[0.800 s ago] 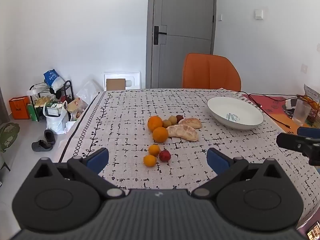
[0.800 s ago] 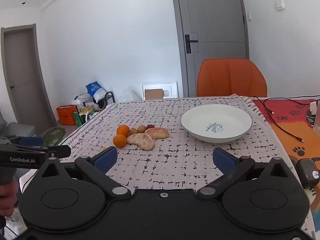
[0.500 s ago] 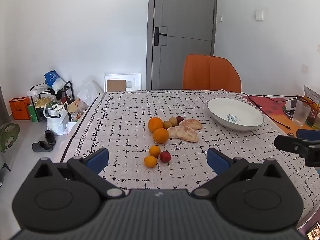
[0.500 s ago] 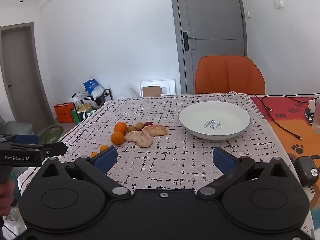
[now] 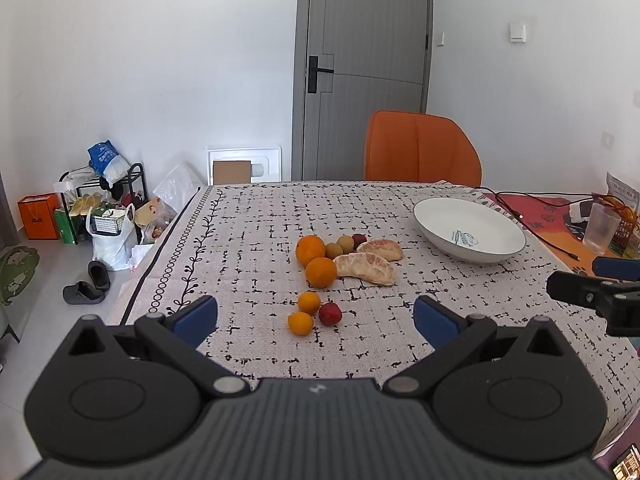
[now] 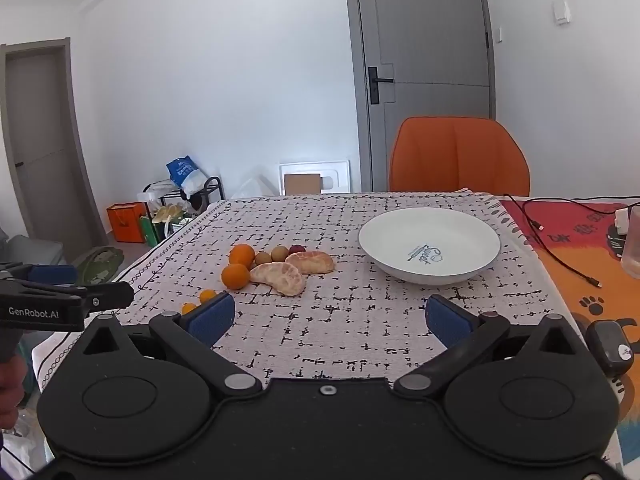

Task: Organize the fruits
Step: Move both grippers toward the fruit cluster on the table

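Observation:
Fruit lies in a loose cluster on the patterned tablecloth: two oranges (image 5: 310, 250) (image 5: 321, 272), two peeled pomelo pieces (image 5: 366, 267) (image 5: 380, 249), two small brown-green fruits (image 5: 345, 243), a dark red fruit (image 5: 359, 238), two small tangerines (image 5: 309, 302) (image 5: 300, 323) and a red fruit (image 5: 330, 313). An empty white bowl (image 5: 436, 216) stands to the right; it also shows in the right wrist view (image 6: 472, 226). My left gripper (image 5: 315, 316) is open and empty, just short of the small tangerines. My right gripper (image 6: 327, 317) is open and empty, near the table's front edge.
An orange chair (image 5: 420, 152) stands behind the table. Cables (image 6: 560, 236), a plastic cup (image 5: 600, 230) and a small black device (image 6: 610, 346) lie on the orange mat at the right. Bags and shoes sit on the floor at the left (image 5: 108, 224).
Both grippers have drawn back and risen slightly, so the fruit and bowl sit a little farther off. Both stay open. Nothing on the table has moved.

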A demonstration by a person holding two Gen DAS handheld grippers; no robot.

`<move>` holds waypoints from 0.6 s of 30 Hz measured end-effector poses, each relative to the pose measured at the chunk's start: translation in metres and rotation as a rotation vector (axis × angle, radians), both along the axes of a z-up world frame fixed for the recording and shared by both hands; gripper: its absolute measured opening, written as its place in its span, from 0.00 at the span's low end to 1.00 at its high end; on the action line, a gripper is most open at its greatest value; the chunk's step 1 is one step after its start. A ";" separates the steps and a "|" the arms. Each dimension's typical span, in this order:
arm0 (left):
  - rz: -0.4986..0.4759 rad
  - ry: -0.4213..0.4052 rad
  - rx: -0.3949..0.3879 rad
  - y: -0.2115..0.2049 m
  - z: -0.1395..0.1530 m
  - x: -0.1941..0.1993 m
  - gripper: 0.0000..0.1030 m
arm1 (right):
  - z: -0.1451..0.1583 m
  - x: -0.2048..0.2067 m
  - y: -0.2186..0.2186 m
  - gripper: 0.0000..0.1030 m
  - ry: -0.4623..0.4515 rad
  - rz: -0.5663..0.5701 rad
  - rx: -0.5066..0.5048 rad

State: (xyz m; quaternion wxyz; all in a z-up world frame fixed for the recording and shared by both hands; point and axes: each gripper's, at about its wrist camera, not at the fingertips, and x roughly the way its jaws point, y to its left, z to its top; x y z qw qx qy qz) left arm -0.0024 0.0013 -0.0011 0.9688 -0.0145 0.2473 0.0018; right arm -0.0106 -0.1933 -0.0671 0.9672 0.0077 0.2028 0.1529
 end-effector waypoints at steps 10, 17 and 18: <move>-0.001 -0.002 0.001 -0.001 0.001 0.000 1.00 | -0.005 0.001 -0.003 1.00 0.005 -0.038 -0.043; -0.002 -0.002 0.004 -0.002 0.001 0.001 1.00 | -0.006 -0.002 -0.005 1.00 0.007 -0.032 -0.047; -0.002 -0.002 0.005 -0.002 0.001 0.001 1.00 | -0.006 -0.002 -0.005 1.00 0.005 -0.030 -0.047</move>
